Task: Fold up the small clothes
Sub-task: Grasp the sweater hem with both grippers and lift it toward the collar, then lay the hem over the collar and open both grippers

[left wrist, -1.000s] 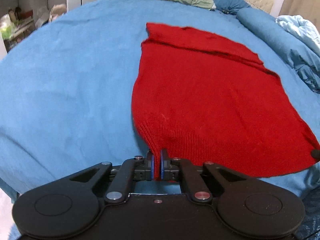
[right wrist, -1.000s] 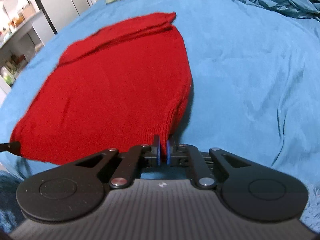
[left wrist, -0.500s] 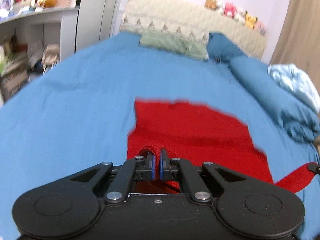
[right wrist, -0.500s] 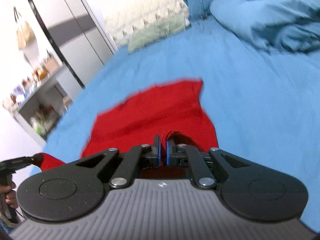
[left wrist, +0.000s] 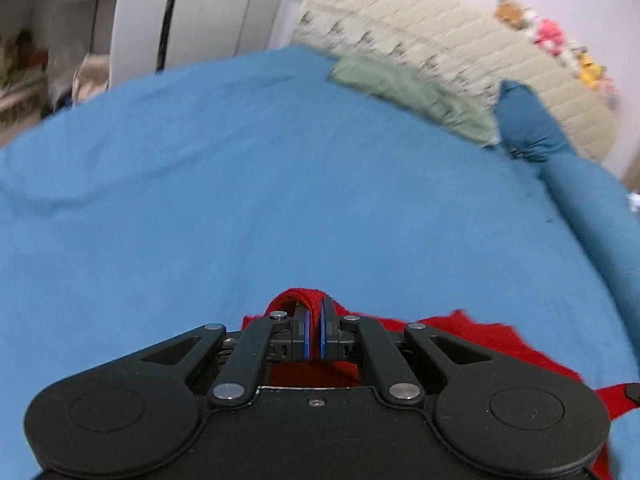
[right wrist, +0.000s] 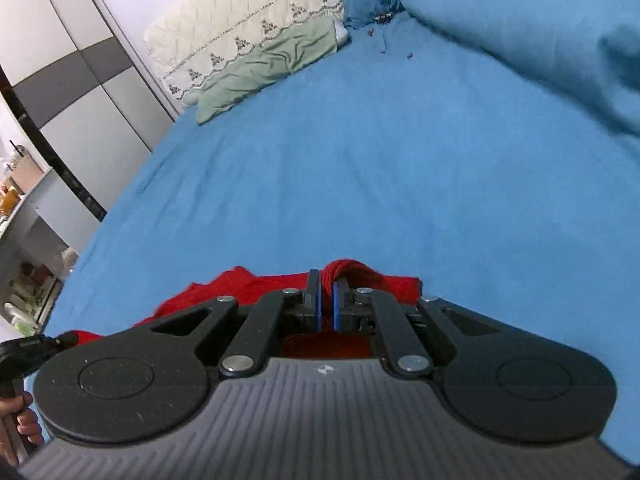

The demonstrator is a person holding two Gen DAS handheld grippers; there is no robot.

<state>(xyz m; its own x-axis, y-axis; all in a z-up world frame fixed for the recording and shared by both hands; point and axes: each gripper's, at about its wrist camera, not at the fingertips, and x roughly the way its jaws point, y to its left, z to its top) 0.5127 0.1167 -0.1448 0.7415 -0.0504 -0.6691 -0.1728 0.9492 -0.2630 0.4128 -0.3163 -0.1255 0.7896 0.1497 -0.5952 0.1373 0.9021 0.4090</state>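
A red knit garment (left wrist: 472, 336) lies on the blue bed sheet (left wrist: 240, 200), mostly hidden under both grippers. My left gripper (left wrist: 314, 320) is shut on a bunched corner of its hem, lifted off the bed. My right gripper (right wrist: 326, 300) is shut on the other hem corner of the same red garment (right wrist: 240, 288), also lifted. The left gripper (right wrist: 36, 348) shows at the left edge of the right wrist view, still holding red cloth.
A cream headboard (left wrist: 440, 44) and a green pillow (left wrist: 400, 88) sit at the far end of the bed. A blue bolster and rumpled blue duvet (right wrist: 540, 40) lie along the right. A wardrobe (right wrist: 80, 80) and cluttered shelves (left wrist: 32, 72) stand left.
Both grippers have lifted the hem corners and carried them forward over the garment toward its far end. Most of the red cloth has dropped out of view below the grippers.
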